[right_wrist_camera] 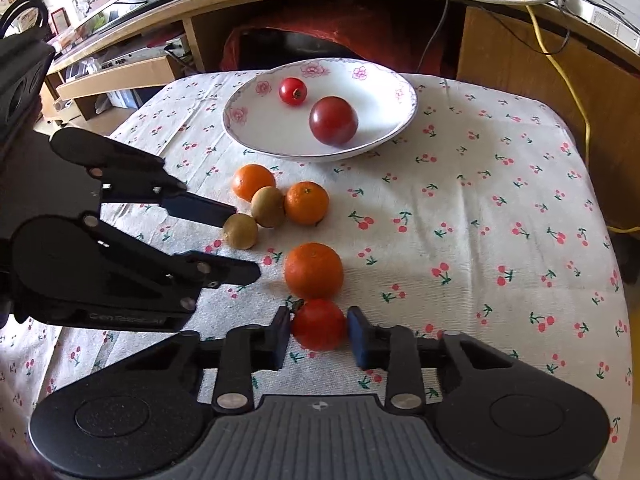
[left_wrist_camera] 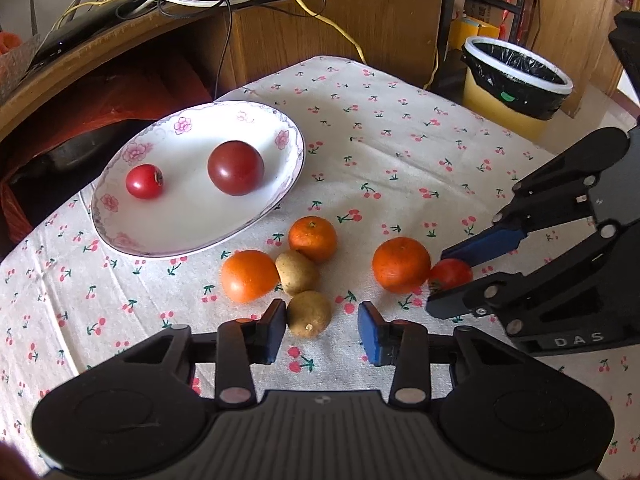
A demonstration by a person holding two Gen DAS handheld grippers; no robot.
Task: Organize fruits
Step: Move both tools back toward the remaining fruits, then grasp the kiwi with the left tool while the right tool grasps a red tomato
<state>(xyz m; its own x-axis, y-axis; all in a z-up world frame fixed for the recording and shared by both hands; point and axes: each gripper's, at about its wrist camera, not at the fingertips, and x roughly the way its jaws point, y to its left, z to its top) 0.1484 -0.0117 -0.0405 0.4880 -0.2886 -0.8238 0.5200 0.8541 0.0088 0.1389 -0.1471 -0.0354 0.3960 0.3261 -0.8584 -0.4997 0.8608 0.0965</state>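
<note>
A flowered white plate [left_wrist_camera: 192, 248] at the back left of the cherry-print cloth holds a small red tomato [left_wrist_camera: 144, 181] and a larger dark one [left_wrist_camera: 235, 167]. In front of it lie three oranges [left_wrist_camera: 249, 276] [left_wrist_camera: 312, 239] [left_wrist_camera: 401, 265] and two brown kiwis [left_wrist_camera: 298, 272] [left_wrist_camera: 309, 314]. My left gripper [left_wrist_camera: 322, 312] straddles the nearer kiwi: its left pad touches the fruit, the right pad stands off, so it is open. My right gripper [right_wrist_camera: 318, 320] is shut on a red tomato [right_wrist_camera: 319, 324] lying on the cloth beside the lone orange [right_wrist_camera: 314, 271].
A wooden desk [left_wrist_camera: 320, 20] with tangled cables runs along the back, with a red bag [left_wrist_camera: 120, 92] underneath. A yellow bin [left_wrist_camera: 516, 80] with a black liner stands off the table's far right corner. The cloth's right half [right_wrist_camera: 500, 200] carries no objects.
</note>
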